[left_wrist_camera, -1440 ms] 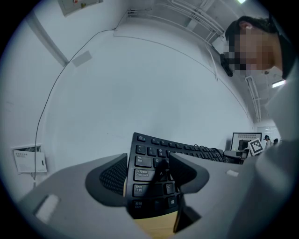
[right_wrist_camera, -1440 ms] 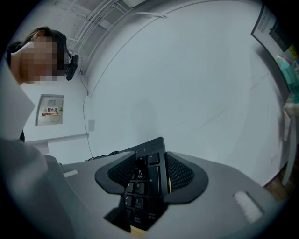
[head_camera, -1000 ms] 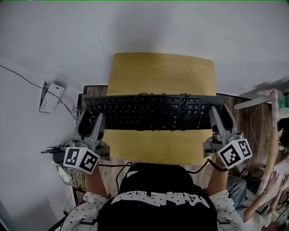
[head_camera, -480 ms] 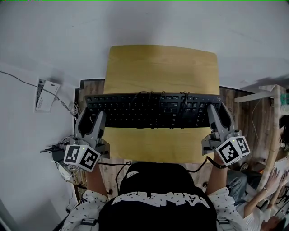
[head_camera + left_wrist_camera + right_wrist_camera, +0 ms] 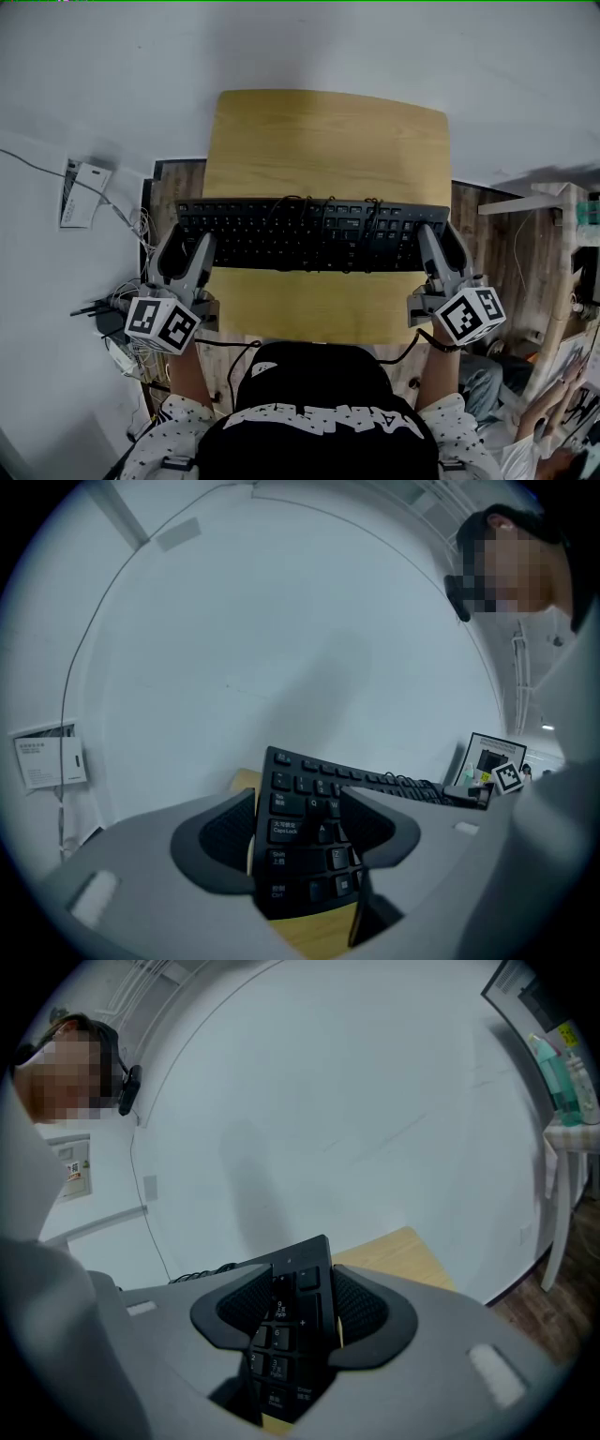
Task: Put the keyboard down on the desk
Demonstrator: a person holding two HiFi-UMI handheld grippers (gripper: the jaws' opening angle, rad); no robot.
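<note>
A long black keyboard [image 5: 314, 234] hangs level above the small wooden desk [image 5: 328, 131], with its coiled cable lying on top of the keys. My left gripper [image 5: 192, 255] is shut on the keyboard's [image 5: 305, 832] left end, jaws closed on the key rows. My right gripper [image 5: 433, 253] is shut on the keyboard's [image 5: 286, 1335] right end at the number pad. The yellow desk [image 5: 394, 1251] shows beyond the keyboard in the right gripper view, and the desk [image 5: 314, 935] also shows under it in the left gripper view.
White wall surrounds the desk on the far side. A white box [image 5: 80, 183] with cables lies on the floor at left, and a tangle of wires [image 5: 122, 319] sits beside my left arm. A white stand [image 5: 558, 202] is at right. A person's arm [image 5: 553, 403] shows at lower right.
Both grippers have carried the keyboard slightly toward me and lower over the desk; more desk top now shows beyond it in the gripper views.
</note>
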